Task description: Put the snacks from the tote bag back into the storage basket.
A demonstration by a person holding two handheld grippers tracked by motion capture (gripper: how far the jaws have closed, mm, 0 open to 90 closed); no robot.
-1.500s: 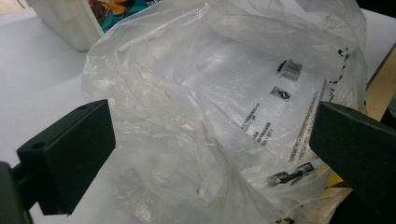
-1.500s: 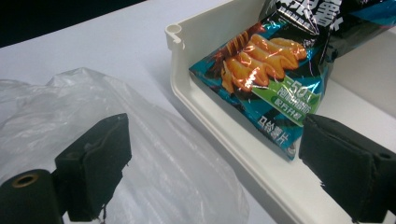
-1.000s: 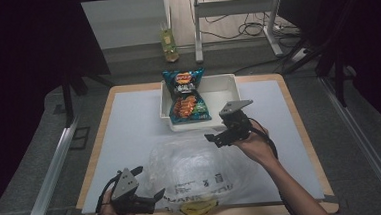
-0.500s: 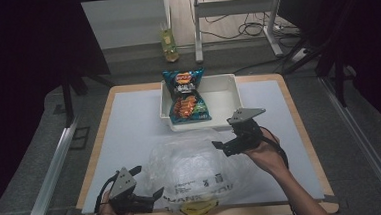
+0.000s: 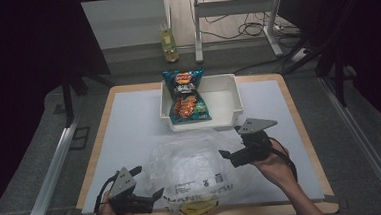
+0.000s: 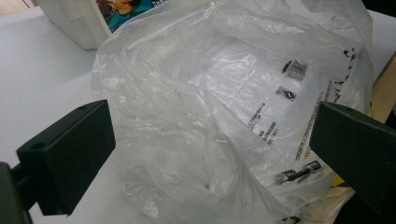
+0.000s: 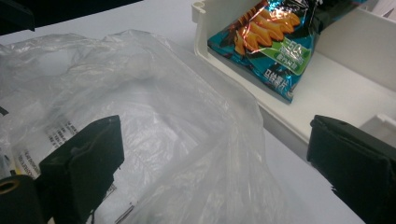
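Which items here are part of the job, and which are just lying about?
In the job: plastic bag, left gripper, right gripper, snack packets, white bin.
Lying about: bottle and cables on the floor, beyond the table.

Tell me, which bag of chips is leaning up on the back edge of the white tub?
The darker blue chip bag with the red and yellow logo leans on the white tub's back wall. The other chip bag, teal with orange snacks pictured, lies flat inside.
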